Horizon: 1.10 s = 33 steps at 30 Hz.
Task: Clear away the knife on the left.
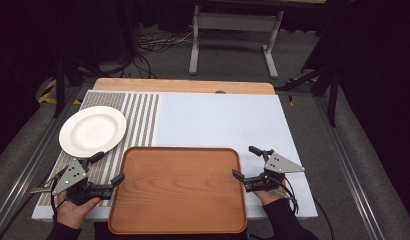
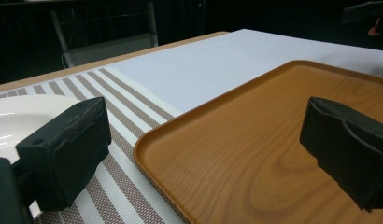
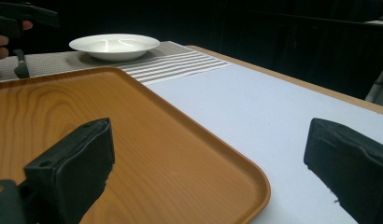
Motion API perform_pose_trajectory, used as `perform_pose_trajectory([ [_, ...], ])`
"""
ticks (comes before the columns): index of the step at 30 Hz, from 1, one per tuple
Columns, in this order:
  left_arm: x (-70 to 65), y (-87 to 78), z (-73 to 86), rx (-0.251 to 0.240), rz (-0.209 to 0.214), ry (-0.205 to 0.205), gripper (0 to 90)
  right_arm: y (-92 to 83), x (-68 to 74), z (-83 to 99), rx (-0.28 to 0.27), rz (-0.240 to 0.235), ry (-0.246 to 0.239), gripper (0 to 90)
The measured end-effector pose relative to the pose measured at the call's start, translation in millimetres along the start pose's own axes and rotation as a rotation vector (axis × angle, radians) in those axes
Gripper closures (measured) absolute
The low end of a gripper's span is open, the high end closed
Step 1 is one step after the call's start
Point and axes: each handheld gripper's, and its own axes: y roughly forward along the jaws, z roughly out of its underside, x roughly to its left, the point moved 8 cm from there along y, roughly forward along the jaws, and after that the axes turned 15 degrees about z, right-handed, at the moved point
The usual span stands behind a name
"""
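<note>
An empty wooden tray (image 1: 178, 187) lies at the near middle of the table, also seen as the tray (image 2: 255, 144) and the tray (image 3: 87, 121) in the gripper views. A white plate (image 1: 92, 131) rests on the striped mat (image 1: 138, 117) at the left; the plate (image 3: 114, 45) is empty. My left gripper (image 1: 107, 168) stands open at the tray's left edge, its jaws straddling the rim. At the tray's right edge my right gripper (image 1: 245, 162) is open too, one jaw over the tray and one over the white cloth. Nothing is held.
A white cloth (image 1: 223, 120) covers most of the table, with a wooden strip (image 1: 183, 86) along the far edge. Beyond it a metal stand (image 1: 233, 35) and cables lie on the floor. The table edges drop off at left and right.
</note>
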Motion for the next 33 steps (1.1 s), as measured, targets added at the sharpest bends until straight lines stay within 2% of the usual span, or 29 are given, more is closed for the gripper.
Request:
perform_pose_trajectory([
  [13,-1.2,-3.9,-5.3,-0.021,0.007,-0.009,2.5,-1.0,0.5,-1.1,-0.005,-0.005,0.000,2.9],
  [18,-0.3,-3.7,-4.4,-0.012,0.010,-0.014,2.5,-0.6,0.7,-0.9,-0.004,-0.009,0.002,2.9],
  [23,3.7,-6.1,-7.7,0.004,0.026,-0.053,2.7,-0.4,0.6,-1.1,-0.007,-0.017,0.009,2.9],
  [28,4.0,-12.7,-12.8,0.048,0.045,-0.032,2.9,0.2,0.4,-0.5,-0.001,-0.016,0.012,2.9],
  [33,2.7,-18.0,-22.5,0.062,0.061,-0.013,3.1,0.7,0.9,-0.4,-0.001,-0.020,0.016,3.0],
])
